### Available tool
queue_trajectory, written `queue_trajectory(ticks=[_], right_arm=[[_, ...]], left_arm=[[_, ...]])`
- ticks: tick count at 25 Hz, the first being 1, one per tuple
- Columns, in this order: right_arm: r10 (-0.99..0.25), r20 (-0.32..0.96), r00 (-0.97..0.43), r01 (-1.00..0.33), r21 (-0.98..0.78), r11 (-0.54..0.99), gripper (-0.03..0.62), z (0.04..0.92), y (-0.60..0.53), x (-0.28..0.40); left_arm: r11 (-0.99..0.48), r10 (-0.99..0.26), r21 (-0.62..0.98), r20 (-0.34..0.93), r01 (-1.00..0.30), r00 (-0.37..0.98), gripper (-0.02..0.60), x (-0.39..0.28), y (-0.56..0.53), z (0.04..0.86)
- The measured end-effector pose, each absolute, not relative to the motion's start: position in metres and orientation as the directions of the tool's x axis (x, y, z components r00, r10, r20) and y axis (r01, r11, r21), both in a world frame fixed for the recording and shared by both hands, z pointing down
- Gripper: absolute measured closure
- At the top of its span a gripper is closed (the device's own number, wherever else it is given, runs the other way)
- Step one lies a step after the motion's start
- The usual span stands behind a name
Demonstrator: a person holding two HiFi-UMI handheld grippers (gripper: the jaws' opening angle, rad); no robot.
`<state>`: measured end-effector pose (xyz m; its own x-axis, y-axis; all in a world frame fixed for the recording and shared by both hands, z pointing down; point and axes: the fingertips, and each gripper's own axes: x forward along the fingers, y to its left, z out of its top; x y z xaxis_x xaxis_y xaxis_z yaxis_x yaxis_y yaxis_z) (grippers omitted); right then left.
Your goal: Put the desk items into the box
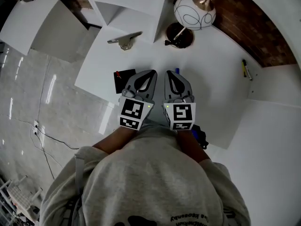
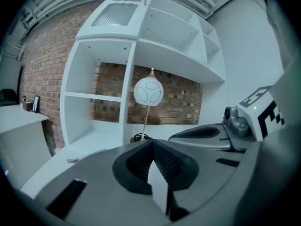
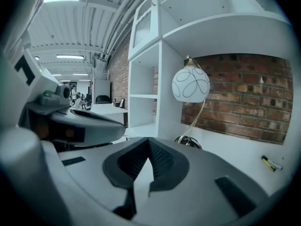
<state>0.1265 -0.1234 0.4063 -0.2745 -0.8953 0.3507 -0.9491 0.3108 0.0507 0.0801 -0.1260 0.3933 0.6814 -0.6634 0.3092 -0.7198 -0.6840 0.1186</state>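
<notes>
Head view is showing a broad white counter (image 1: 211, 79), smooth and hard, with a white shelf unit (image 1: 127, 4) standing at its far edge. Beside the shelving a lamp (image 1: 194, 11) is standing, its round pale shade marked with thin dark loops above a dark round foot. The shade is probably fragile, so the stem is looking like the safer place to hold.

The left gripper (image 1: 152, 72) and right gripper (image 1: 168, 73) are hovering side by side over the near counter, each with its jaws pressed together on nothing.

Just beyond the left gripper a flat black item (image 1: 125, 77) is lying. It is looking stiff and light, and best pinched across an edge. Nearer the shelf a grey metal tool (image 1: 124, 40), perhaps a stapler, is resting. It is likely heavier, hard and slippery, so a grip across its thick middle is suiting it. Well apart on the right, a slim marker (image 1: 246, 69) is lying, liable to roll, best taken mid-barrel.

No box is showing plainly.
</notes>
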Motion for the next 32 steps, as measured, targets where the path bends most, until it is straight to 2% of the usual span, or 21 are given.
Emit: queue_trajectory(ticks=[11,21,32], right_arm=[[-0.854,0.501,-0.138,-0.981,0.052,0.189,0.577,0.447,-0.114,0.192],[-0.764,0.629,-0.142,-0.980,0.019,0.197,0.577,0.491,-0.115,0.206],[-0.522,0.837,-0.166,-0.980,-0.082,0.180,0.574,0.551,-0.105,0.209]], left_arm=[[-0.737,-0.579,0.148,0.366,-0.660,0.728,0.578,0.133,-0.119,0.423],[-0.737,-0.533,0.176,0.443,-0.653,0.721,0.578,0.151,-0.117,0.459],[-0.712,-0.510,0.220,0.491,-0.667,0.706,0.578,0.154,-0.116,0.483]])
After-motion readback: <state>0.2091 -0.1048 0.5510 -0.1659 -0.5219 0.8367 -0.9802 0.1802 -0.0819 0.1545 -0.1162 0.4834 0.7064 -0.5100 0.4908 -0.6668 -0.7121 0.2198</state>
